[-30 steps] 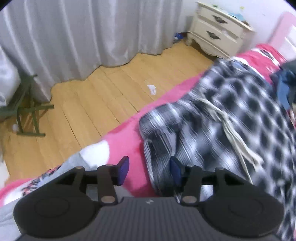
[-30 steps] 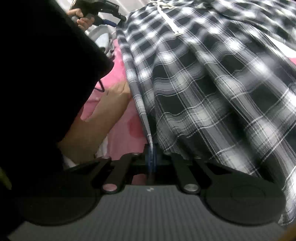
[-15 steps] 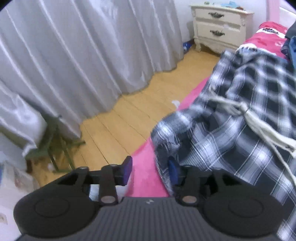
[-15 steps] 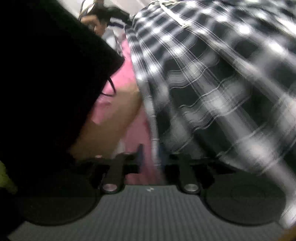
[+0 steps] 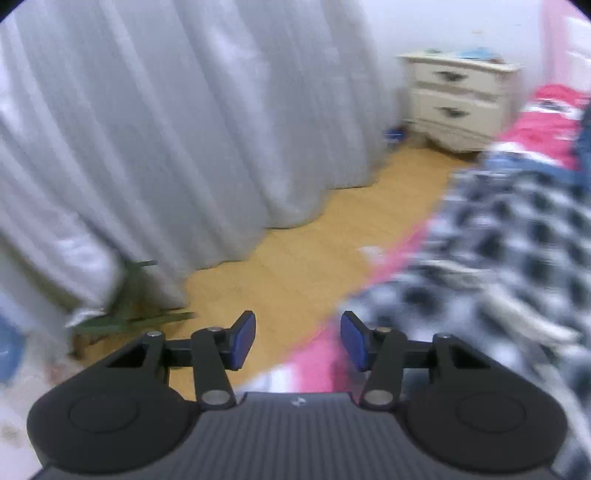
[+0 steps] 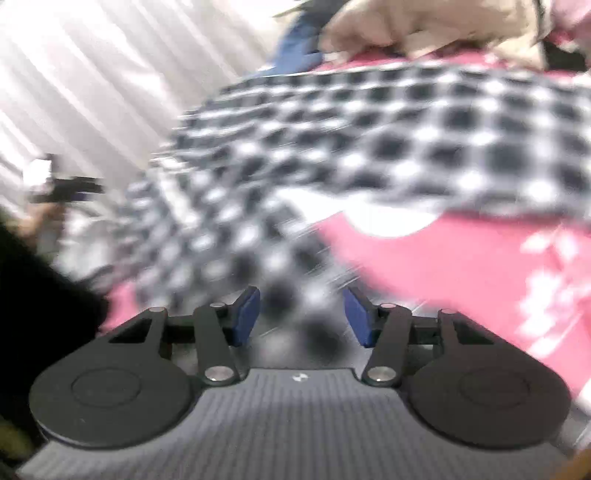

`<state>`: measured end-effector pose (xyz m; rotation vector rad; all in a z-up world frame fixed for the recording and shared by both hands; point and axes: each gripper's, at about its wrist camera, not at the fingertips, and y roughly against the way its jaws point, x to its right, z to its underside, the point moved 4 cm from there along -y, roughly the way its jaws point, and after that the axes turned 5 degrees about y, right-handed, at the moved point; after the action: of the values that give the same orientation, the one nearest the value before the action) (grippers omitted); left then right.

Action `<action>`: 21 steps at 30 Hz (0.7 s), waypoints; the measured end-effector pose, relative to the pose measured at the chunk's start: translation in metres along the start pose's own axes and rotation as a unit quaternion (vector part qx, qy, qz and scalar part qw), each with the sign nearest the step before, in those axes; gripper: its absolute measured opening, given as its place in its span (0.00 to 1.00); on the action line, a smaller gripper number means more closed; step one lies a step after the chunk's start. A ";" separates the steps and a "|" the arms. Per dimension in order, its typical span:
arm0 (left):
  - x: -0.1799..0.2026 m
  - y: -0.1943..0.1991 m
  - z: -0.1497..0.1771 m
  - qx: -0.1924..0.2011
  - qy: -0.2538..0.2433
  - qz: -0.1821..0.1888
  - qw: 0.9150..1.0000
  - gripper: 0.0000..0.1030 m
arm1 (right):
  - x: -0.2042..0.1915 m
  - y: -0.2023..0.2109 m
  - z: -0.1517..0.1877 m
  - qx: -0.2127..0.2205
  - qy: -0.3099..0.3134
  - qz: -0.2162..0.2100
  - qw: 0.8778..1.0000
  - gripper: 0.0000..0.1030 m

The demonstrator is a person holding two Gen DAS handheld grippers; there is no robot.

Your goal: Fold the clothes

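Note:
A black-and-white checked garment (image 5: 517, 258) with a white drawstring (image 5: 517, 317) lies spread on the pink bed cover (image 5: 325, 354); both views are blurred. My left gripper (image 5: 297, 339) hangs over the bed's edge to the left of the garment. Its jaws are opening and nothing is between them. In the right wrist view the checked garment (image 6: 369, 147) covers the pink bed cover (image 6: 461, 266). My right gripper (image 6: 301, 314) hovers just above the cloth. Its jaws stand apart and are closing, and the blue pads (image 6: 245, 317) do not press on the cloth.
A grey curtain (image 5: 184, 129) hangs along the wooden floor (image 5: 295, 266). A cream nightstand (image 5: 458, 99) stands by the bed's head and a green folding stand (image 5: 133, 314) by the curtain. Beige (image 6: 424, 26) and blue clothes (image 6: 295, 48) lie beyond the garment.
My right gripper let go of the checked garment's edge, opened and swung away sideways. My left gripper rose and turned toward the curtain, its jaws wider apart.

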<state>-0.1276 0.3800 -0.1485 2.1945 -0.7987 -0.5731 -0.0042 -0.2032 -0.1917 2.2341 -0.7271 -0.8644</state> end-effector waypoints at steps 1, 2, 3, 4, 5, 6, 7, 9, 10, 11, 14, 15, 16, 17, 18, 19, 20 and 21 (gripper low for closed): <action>0.022 0.004 0.005 -0.008 -0.028 0.041 0.999 0.53 | 0.002 -0.010 -0.004 -0.001 0.006 0.004 1.000 0.30; 0.046 0.011 0.012 -0.014 -0.061 0.077 0.995 0.53 | 0.001 -0.021 -0.007 -0.003 0.013 0.006 1.000 0.30; 0.069 0.019 0.022 -0.017 -0.096 0.109 0.989 0.53 | -0.001 -0.034 -0.010 -0.011 0.024 0.006 1.000 0.30; 0.094 0.029 0.034 -0.014 -0.134 0.143 0.980 0.53 | 0.004 -0.036 -0.009 -0.020 0.037 0.007 0.999 0.30; 0.116 0.039 0.045 -0.007 -0.166 0.181 0.969 0.53 | 0.011 -0.036 -0.008 -0.028 0.050 0.008 0.998 0.31; 0.136 0.048 0.055 -0.006 -0.189 0.224 0.956 0.54 | 0.012 -0.044 -0.004 -0.040 0.060 0.010 0.997 0.31; 0.155 0.057 0.064 -0.006 -0.210 0.269 0.940 0.57 | 0.009 -0.053 0.000 -0.043 0.072 0.013 0.996 0.30; 0.192 0.070 0.082 -0.019 -0.252 0.339 0.906 0.57 | 0.005 -0.063 0.004 -0.042 0.092 0.021 0.995 0.29; 0.208 0.076 0.091 -0.019 -0.275 0.363 0.890 0.57 | 0.005 -0.062 0.005 -0.039 0.098 0.025 0.994 0.13; 0.221 0.080 0.099 -0.013 -0.297 0.379 0.876 0.57 | 0.005 -0.062 0.006 -0.037 0.105 0.029 0.993 0.02; 0.248 0.089 0.127 0.014 -0.373 0.387 0.844 0.57 | 0.000 -0.049 0.005 -0.024 0.134 0.047 0.990 0.00; 0.253 0.090 0.135 0.025 -0.393 0.380 0.837 0.57 | -0.002 -0.045 0.003 -0.015 0.143 0.057 0.988 0.00; 0.256 0.089 0.141 0.033 -0.410 0.372 0.832 0.57 | -0.003 -0.041 0.000 -0.005 0.153 0.069 0.986 0.00; 0.259 0.085 0.147 0.037 -0.428 0.357 0.830 0.57 | -0.005 -0.037 -0.002 0.004 0.162 0.081 0.983 0.00; 0.260 0.083 0.150 0.039 -0.434 0.352 0.828 0.57 | -0.004 -0.036 -0.004 0.011 0.170 0.090 0.981 0.00; 0.259 0.080 0.152 0.041 -0.438 0.349 0.827 0.58 | -0.001 -0.040 -0.002 0.010 0.179 0.102 0.978 0.00; 0.259 0.078 0.154 0.043 -0.443 0.346 0.826 0.59 | 0.002 -0.044 0.000 0.006 0.188 0.114 0.975 0.00; 0.259 0.077 0.153 0.040 -0.442 0.346 0.827 0.59 | 0.006 -0.049 0.003 0.003 0.197 0.126 0.972 0.00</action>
<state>-0.0645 0.0869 -0.2295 1.4309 -2.0049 -1.1810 0.0099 -0.1765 -0.2304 2.1636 -0.7956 -0.2809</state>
